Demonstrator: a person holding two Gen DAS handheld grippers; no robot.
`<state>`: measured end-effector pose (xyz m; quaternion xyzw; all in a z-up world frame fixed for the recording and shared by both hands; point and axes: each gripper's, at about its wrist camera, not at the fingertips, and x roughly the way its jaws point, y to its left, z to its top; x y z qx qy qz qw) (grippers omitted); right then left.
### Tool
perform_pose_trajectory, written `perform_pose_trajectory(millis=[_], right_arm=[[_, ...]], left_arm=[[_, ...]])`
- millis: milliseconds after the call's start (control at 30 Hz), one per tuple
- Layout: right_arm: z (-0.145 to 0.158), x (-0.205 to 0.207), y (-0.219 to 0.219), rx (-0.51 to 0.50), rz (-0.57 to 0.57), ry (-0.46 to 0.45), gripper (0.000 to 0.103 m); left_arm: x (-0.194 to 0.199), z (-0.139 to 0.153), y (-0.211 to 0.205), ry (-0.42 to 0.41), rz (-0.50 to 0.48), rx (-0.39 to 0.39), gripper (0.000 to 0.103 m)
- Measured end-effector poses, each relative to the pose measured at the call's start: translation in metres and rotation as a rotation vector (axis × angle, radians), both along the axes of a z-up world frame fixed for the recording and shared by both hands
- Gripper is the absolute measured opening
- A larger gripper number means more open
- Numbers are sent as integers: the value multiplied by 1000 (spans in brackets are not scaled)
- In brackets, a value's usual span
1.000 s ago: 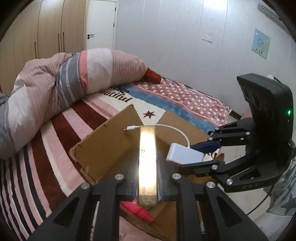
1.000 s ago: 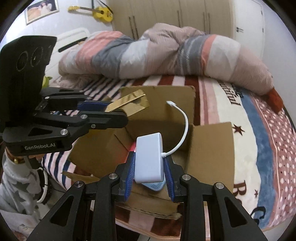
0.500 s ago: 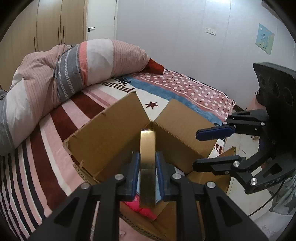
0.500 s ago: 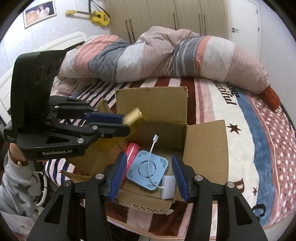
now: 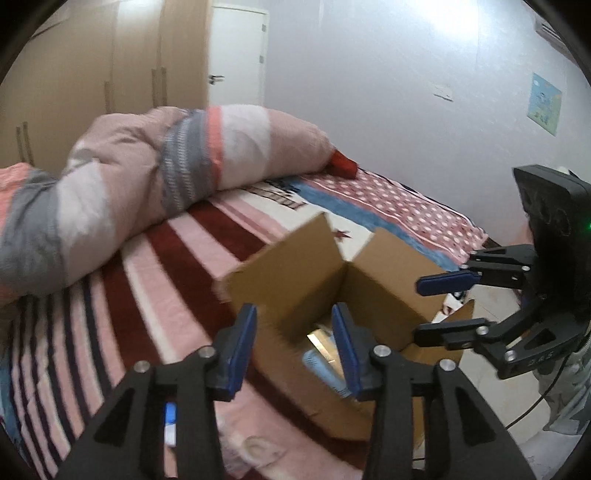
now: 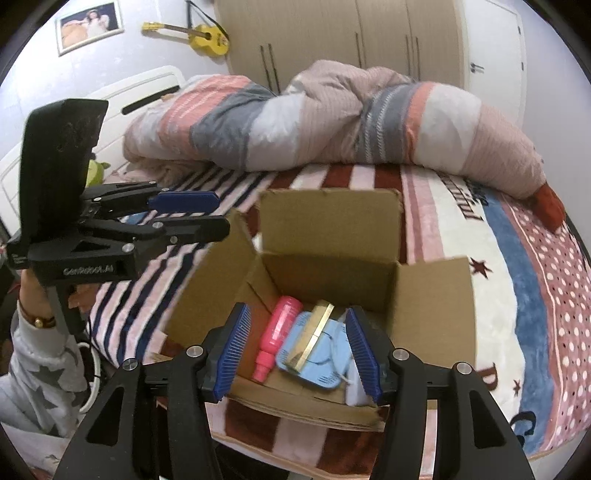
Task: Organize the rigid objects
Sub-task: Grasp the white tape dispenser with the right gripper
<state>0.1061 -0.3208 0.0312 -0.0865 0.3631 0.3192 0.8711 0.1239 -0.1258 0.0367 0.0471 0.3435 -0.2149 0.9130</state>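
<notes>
An open cardboard box (image 6: 328,225) stands on the bed; it also shows in the left wrist view (image 5: 306,266). Inside lie a pink bottle (image 6: 279,332), a flat blue device (image 6: 325,354), a gold bar-shaped box (image 6: 312,339) on top of it, and a white adapter (image 6: 354,391) at the near right corner. The gold box (image 5: 319,341) glints inside in the left wrist view. My left gripper (image 5: 293,350) is open and empty, near the box's left side. My right gripper (image 6: 297,356) is open and empty over the box's near edge.
A striped blanket (image 6: 461,236) covers the bed, with a rolled duvet (image 6: 332,122) behind the box. Wardrobes (image 6: 369,33) and a door (image 5: 236,55) line the walls. The person's sleeve (image 6: 40,354) is at the left. The right gripper (image 5: 436,306) shows right of the box.
The right gripper let the white adapter drop into the box. The left gripper opened and released the gold box, which now lies on the blue device. Both grippers have pulled back.
</notes>
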Motion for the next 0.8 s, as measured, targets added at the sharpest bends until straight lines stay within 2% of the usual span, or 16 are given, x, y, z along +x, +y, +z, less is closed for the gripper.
perform_pose_trajectory(millis=[100, 233, 400, 633, 800], right_arm=[[9, -14, 19, 19, 44, -40, 50], [15, -39, 56, 38, 139, -74, 50], [13, -68, 106, 49, 263, -90, 50], [-28, -90, 162, 13, 362, -24, 50], [-77, -81, 169, -42, 281, 36, 50]], left_arm=[[-11, 4, 31, -28, 67, 3, 57], [-25, -3, 72, -35, 149, 17, 59], [-41, -32, 117, -2, 215, -2, 68], [-50, -87, 147, 65, 228, -28, 68], [-50, -123, 156, 124, 203, -70, 68]])
